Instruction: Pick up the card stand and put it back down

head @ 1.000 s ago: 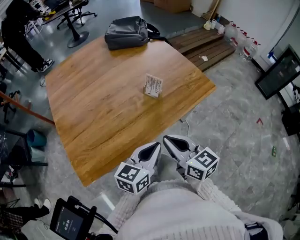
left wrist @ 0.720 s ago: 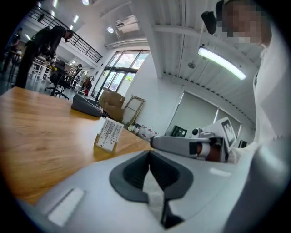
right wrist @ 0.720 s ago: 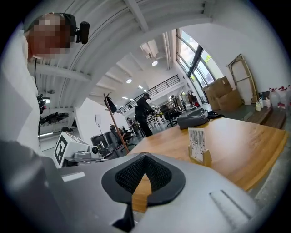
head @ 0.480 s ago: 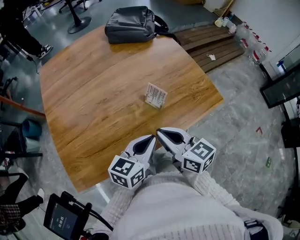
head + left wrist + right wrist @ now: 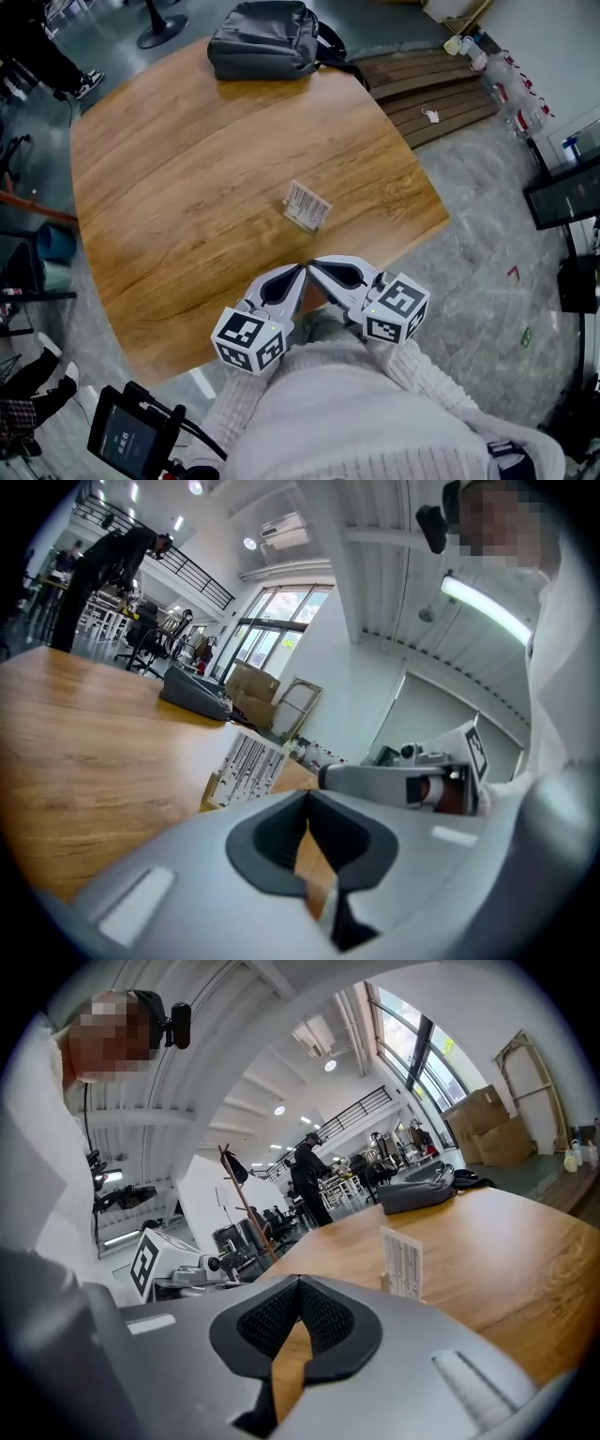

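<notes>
The card stand [image 5: 307,205], a small wooden base with a white printed card, stands upright near the near edge of the wooden table [image 5: 187,187]. It also shows in the left gripper view [image 5: 246,766] and the right gripper view [image 5: 401,1262]. My left gripper [image 5: 298,271] and right gripper [image 5: 314,266] hover side by side over the table's near edge, tips almost touching, a short way in front of the stand. Both are shut with nothing between the jaws, as the left gripper [image 5: 307,794] and right gripper [image 5: 298,1281] show in their own views.
A grey backpack [image 5: 267,39] lies at the table's far edge. Wooden pallet boards [image 5: 431,80] and bottles [image 5: 520,103] are on the floor beyond the right corner. A dark screen [image 5: 562,187] stands at the right. A tablet device [image 5: 122,441] is at my lower left.
Both grippers have moved forward over the table's near edge and closer to the card stand. The stand has not moved on the table.
</notes>
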`<state>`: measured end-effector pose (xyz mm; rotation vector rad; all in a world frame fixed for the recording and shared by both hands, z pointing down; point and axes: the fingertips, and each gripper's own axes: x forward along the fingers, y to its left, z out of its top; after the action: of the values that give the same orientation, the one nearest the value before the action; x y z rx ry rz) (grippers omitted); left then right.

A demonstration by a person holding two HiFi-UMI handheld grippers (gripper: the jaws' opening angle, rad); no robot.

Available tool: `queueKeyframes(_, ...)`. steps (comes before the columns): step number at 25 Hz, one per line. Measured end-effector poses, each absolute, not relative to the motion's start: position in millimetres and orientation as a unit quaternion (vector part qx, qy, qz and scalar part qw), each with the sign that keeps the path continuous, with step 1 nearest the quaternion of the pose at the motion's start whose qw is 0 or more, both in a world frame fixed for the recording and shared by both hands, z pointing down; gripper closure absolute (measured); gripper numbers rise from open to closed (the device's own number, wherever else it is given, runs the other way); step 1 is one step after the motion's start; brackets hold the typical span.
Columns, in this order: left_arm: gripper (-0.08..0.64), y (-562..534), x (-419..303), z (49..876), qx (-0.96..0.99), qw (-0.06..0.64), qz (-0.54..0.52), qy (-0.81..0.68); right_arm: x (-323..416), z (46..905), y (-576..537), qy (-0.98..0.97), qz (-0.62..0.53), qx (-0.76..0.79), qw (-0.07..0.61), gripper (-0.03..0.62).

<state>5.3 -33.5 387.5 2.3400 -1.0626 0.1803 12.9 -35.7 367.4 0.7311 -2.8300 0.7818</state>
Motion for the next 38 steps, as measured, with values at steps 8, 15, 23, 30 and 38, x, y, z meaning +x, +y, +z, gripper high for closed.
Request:
queueKeyframes(8,0.552,-55.8,-11.0,396.7,0.863,0.292,0.070,-0.406,17.1,381.1,-59.9,-0.928,0.263,0.253,0.074,0.592)
queueKeyframes(15,0.552,-60.4,-18.4,411.8,0.858,0.317,0.078,-0.396,18.8,402.0,-70.1,-0.916,0.277,0.274,0.097,0.592)
queueKeyframes(23,0.552,-71.6,-9.0,436.1,0.856,0.338,0.086,-0.381,33.3,436.1,-84.5,-0.907,0.276,0.283,0.146,0.550)
queueKeyframes(30,0.552,-63.6,-14.4,471.1,0.852,0.350,0.096,-0.376,40.7,485.1,-97.6,-0.897,0.251,0.301,0.202,0.408)
queueKeyframes(38,0.552,-67.6,-19.8,472.1,0.847,0.365,0.084,-0.378,20.7,504.7,-117.6,-0.900,0.217,0.288,0.245,0.330)
